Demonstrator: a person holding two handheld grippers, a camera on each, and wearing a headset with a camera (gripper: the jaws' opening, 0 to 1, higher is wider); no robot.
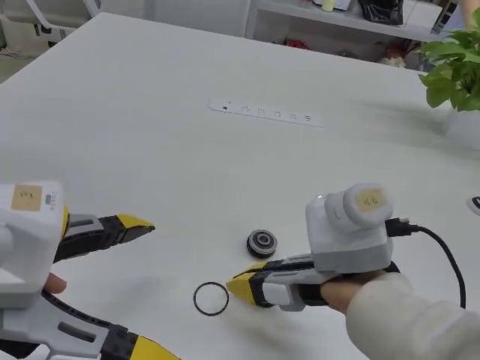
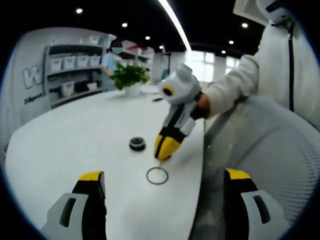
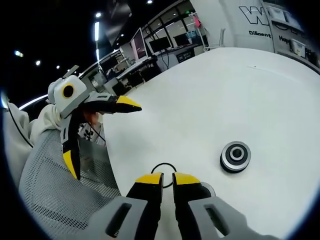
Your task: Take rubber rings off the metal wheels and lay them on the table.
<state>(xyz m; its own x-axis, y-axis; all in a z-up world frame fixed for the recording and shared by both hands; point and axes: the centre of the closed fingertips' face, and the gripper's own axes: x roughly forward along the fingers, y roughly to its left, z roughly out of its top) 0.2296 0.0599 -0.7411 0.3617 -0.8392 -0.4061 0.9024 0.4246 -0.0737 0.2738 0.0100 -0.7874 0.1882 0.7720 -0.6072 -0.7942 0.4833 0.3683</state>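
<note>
Lying flat — rubber ring (image 1: 211, 298) beside right claw (image 1: 238, 286).

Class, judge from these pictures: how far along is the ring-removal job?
Done: one rubber ring lies on the table, apart from the metal wheel. In hand: nothing; the right claw is shut beside the ring, the left claw open. Left: the wheel's dark rim may be another ring.
</note>
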